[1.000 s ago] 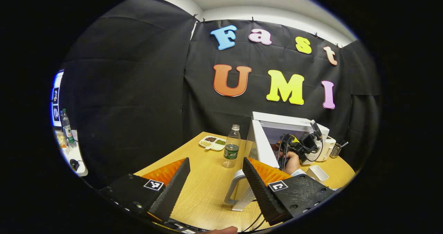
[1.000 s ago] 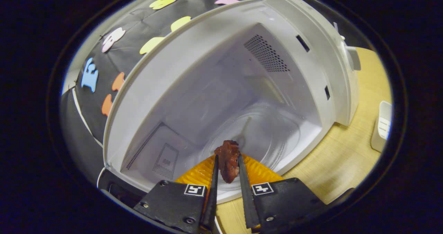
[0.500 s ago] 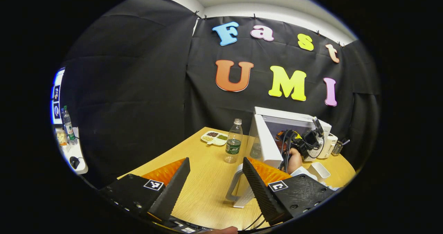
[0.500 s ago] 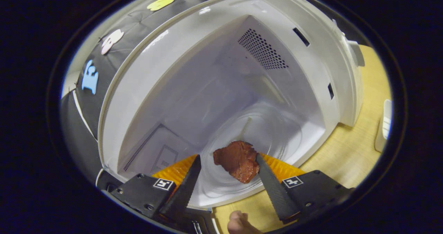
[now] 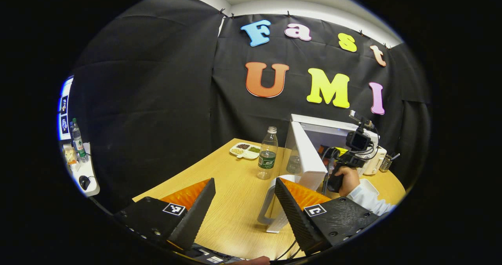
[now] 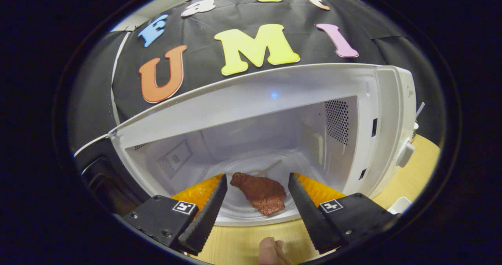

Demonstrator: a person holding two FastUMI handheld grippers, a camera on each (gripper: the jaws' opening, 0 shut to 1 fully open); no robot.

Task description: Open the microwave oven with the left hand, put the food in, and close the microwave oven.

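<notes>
The meat [image 6: 259, 193] lies on the glass turntable [image 6: 251, 214]; your right gripper [image 6: 257, 202] and left gripper [image 5: 245, 202] have fingers spread, empty. Only the microwave door [image 5: 308, 155] remains to close.

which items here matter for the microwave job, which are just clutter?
Job: microwave, its open door, meat on the turntable, left gripper, right gripper.
Clutter: water bottle, snack tray, white tub.

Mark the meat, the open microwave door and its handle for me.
meat [image 6: 261, 192]: right gripper view, middle of the piece lying on the glass turntable.
microwave door [image 5: 308, 159]: left gripper view, inner face of the swung-open door.
door handle [image 5: 266, 206]: left gripper view, middle of the curved grip.
</notes>
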